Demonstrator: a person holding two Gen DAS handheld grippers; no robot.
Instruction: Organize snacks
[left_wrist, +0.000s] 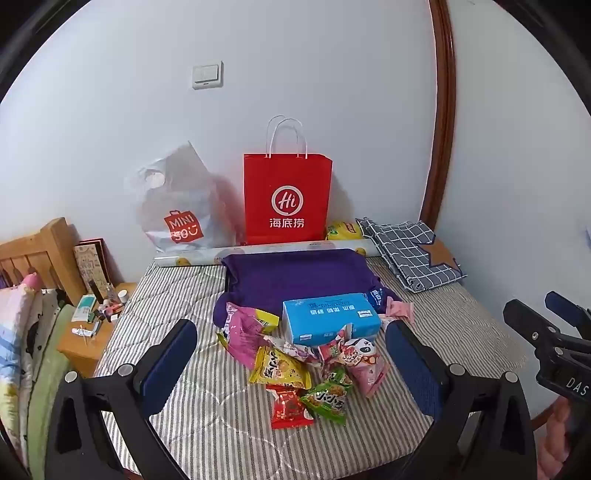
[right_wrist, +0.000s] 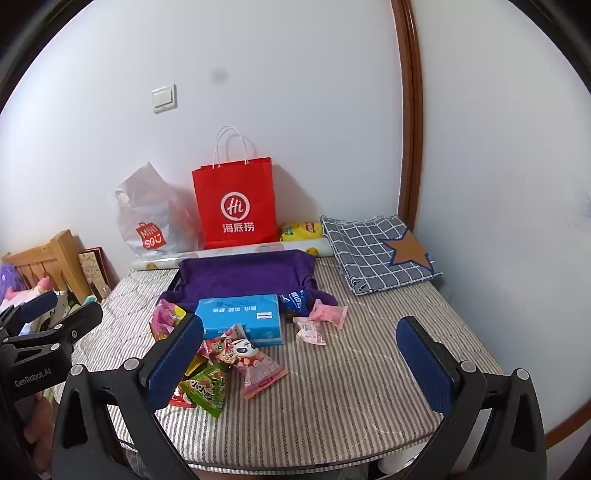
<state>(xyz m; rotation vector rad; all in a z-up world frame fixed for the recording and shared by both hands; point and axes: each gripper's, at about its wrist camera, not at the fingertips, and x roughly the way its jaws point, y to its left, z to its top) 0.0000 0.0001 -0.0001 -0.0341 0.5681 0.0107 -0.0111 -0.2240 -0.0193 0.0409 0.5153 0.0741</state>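
A pile of snack packets lies on the striped table top: a yellow packet (left_wrist: 279, 367), a red packet (left_wrist: 290, 408), a green packet (left_wrist: 327, 398), a pink panda packet (left_wrist: 364, 360) (right_wrist: 255, 363) and a magenta packet (left_wrist: 242, 330). A blue tissue box (left_wrist: 330, 317) (right_wrist: 240, 317) sits behind them by a purple cloth-lined tray (left_wrist: 295, 275) (right_wrist: 245, 275). Two pink packets (right_wrist: 319, 321) lie apart to the right. My left gripper (left_wrist: 291, 373) is open above the pile. My right gripper (right_wrist: 301, 362) is open, right of the pile.
A red paper bag (left_wrist: 287, 199) (right_wrist: 236, 203) and a Miniso plastic bag (left_wrist: 181, 210) stand against the wall. A folded checked cloth (left_wrist: 410, 254) (right_wrist: 380, 254) lies back right. A wooden nightstand (left_wrist: 92, 332) with small items stands left of the table.
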